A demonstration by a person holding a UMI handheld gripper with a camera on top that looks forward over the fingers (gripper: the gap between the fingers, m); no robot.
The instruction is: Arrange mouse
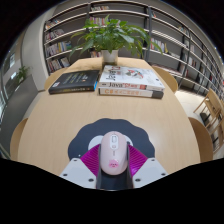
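The mouse [113, 150] was probably light and rigid, a hard plastic shell that would not give under pressure. Its smooth, rounded top looked slippery, so the best hold was across its flanks, where the sides ran closest to parallel, rather than over the domed back. That was where the gripper [113, 160] sat: the mouse lay between the two fingers at the bottom centre of the frame, the pink pads [92, 158] close against its sides. Whether both pads truly pressed on it or merely stood beside it could not be told, since the shell hid the contact lines and the mouse also appeared to rest on the table [60, 120].

The mouse was white or very pale pink, oval, with a centre seam and a small scroll wheel toward its far end, pointing away from the camera.

The table was round and pale wood, filling the middle of the frame. Beyond the mouse, in the upper centre, lay a white book [130, 82] with red lettering, and touching its left side a black book [74, 81]. Behind them at the table's far edge stood a plant [110, 38] in a pot. Bookshelves [170, 35] lined the back of the room across the top.
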